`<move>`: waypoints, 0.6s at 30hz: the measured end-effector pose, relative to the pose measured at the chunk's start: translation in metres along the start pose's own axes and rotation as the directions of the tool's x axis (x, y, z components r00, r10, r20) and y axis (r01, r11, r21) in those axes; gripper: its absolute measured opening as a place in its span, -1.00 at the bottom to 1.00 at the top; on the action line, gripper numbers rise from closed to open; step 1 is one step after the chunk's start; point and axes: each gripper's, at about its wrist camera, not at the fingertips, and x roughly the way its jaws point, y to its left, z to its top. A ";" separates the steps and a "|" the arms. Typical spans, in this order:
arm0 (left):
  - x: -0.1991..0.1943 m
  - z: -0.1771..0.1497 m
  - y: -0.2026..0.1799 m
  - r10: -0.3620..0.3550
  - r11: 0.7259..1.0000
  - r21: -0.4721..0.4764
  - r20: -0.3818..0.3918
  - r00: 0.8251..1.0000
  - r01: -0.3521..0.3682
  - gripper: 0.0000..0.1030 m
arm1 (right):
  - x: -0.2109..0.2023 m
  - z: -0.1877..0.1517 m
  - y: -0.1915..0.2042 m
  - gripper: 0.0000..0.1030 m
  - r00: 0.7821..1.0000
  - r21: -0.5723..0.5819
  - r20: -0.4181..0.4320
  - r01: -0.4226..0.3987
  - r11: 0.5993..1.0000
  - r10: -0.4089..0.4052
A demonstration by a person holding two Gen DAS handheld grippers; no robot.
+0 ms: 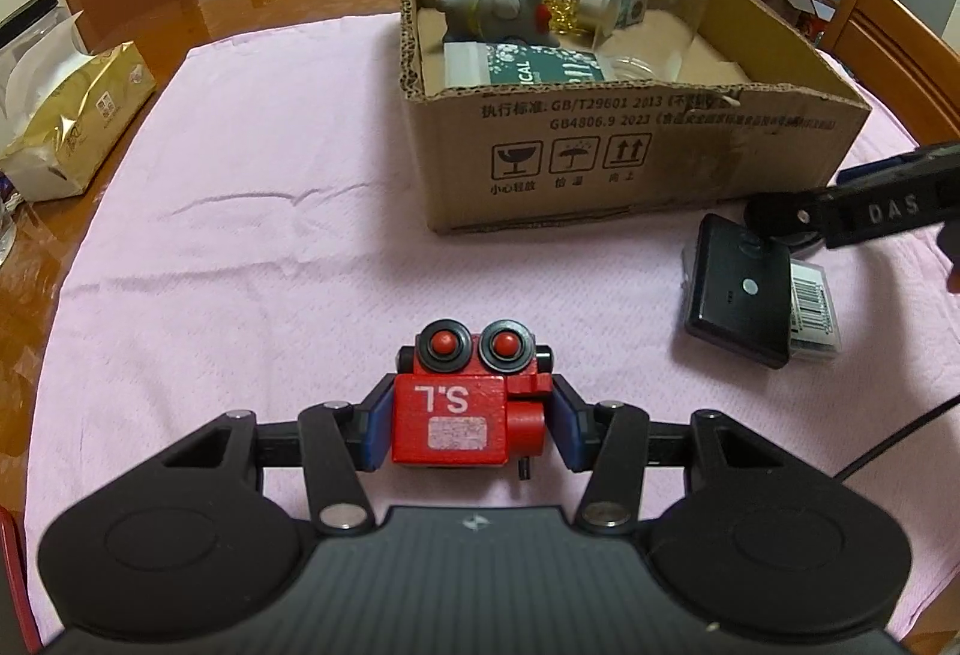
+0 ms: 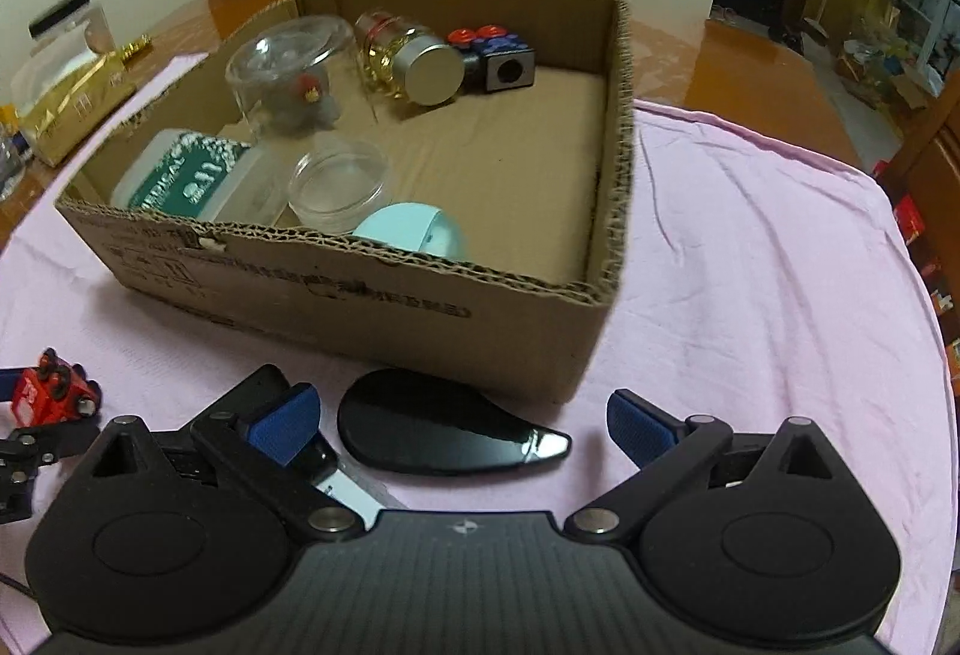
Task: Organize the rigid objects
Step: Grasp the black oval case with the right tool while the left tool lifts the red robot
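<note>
Left gripper (image 1: 468,430) jaws pinch red toy robot (image 1: 465,415) on pink-clothed bench; right gripper (image 2: 462,427) jaws spread around black teardrop-shaped object (image 2: 444,436) near cardboard box (image 2: 360,295).

Readable print on four things.
Upside-down white "S.L" on the red wooden toy robot (image 1: 468,415), lower centre; "GB/T29601 2013", "GB4806.9 2023" and three handling pictograms on the brown cardboard box (image 1: 630,139); "DAS" on the black gripper finger (image 1: 894,214) at right edge; "…ICAL" on the green-labelled white plastic container (image 1: 528,67).
</note>
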 end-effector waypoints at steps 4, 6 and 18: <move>0.000 0.000 0.000 0.001 1.000 0.000 -0.001 1.000 -0.001 -0.02 | 0.011 0.004 -0.003 1.00 0.999 0.009 -0.030 0.013 1.000 -0.012; 0.000 0.000 0.000 0.001 1.000 -0.002 -0.002 1.000 -0.001 -0.02 | 0.010 0.002 -0.008 1.00 0.999 0.020 -0.039 0.001 1.000 0.000; 0.001 0.001 -0.002 0.013 1.000 0.013 0.003 1.000 -0.013 0.06 | 0.003 -0.015 -0.032 1.00 0.999 -0.060 -0.028 0.034 0.998 -0.036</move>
